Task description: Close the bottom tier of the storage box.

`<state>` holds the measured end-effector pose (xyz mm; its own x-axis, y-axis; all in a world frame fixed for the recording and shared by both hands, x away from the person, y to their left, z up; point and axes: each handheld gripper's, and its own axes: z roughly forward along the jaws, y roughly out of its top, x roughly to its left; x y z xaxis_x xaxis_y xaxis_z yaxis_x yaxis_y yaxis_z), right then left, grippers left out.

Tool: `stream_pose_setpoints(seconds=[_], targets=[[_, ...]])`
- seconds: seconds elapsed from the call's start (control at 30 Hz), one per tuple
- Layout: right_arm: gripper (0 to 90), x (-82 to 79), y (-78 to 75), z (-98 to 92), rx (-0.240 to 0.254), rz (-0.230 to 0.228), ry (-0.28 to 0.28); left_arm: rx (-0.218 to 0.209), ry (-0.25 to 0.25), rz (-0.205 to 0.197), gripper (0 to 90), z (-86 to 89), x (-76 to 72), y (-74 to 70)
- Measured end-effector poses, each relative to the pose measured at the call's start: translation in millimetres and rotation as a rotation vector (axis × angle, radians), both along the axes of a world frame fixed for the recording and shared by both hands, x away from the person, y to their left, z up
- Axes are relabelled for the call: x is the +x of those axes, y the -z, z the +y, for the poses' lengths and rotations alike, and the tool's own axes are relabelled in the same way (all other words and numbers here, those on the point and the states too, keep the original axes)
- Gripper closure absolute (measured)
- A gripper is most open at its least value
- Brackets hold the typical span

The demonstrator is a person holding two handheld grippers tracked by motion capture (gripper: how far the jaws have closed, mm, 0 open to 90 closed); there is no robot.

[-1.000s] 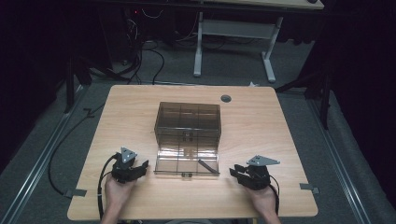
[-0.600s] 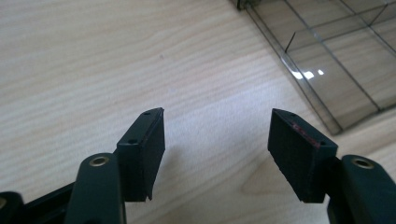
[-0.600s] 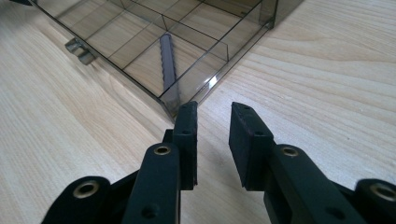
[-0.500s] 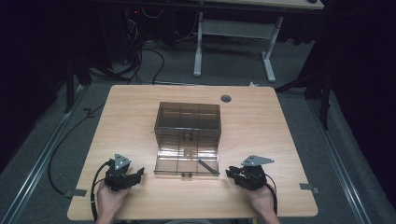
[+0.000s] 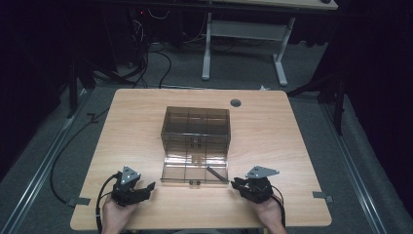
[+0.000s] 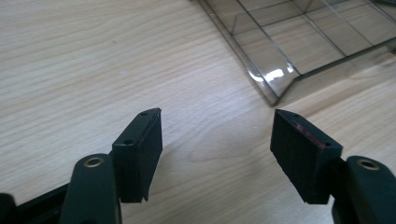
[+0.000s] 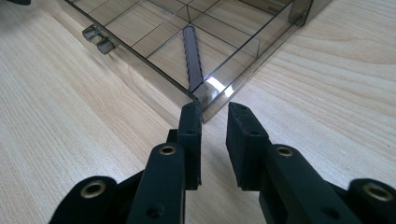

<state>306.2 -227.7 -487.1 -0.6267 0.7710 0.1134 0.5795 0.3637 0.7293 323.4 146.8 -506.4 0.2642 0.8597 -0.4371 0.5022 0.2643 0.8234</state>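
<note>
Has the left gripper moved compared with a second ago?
Yes. The left gripper has drawn back toward the table's near edge, away from the clear box, its jaws opening wider with nothing between them.

The left gripper (image 6: 215, 156) has its two black jaws rising from the bottom edge, set wide apart with bare wood grain between them and nothing in the gap; they have just been opening. They hang just over the light wooden tabletop (image 6: 93, 60), which casts a soft shadow under each jaw. Farther off to the right lies a clear smoky plastic box (image 6: 299, 37) with thin dividers marking compartments. Its near corner catches a bright glare and sits apart from the jaws.
</note>
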Motion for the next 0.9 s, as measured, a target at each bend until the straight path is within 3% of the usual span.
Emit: stream_pose_setpoints(seconds=[0.27,0.4,0.7,0.9], targets=[[75.8,1.6,1.9,0.2,0.009,0.031,-0.005,-0.024,0.052,-0.004,38.2,-21.5,-3.4,0.8],[75.6,0.0,-0.1,0.6,0.013,0.020,-0.005,-0.026,0.073,-0.004,40.9,-30.8,-3.1,1.4],[75.7,1.1,4.8,12.7,0.003,0.018,-0.029,-0.036,0.088,-0.002,46.4,-38.2,1.4,-2.5],[76.1,2.7,5.7,15.9,-0.010,0.016,-0.032,-0.029,0.108,-0.006,55.8,-41.4,-0.1,-1.9]])
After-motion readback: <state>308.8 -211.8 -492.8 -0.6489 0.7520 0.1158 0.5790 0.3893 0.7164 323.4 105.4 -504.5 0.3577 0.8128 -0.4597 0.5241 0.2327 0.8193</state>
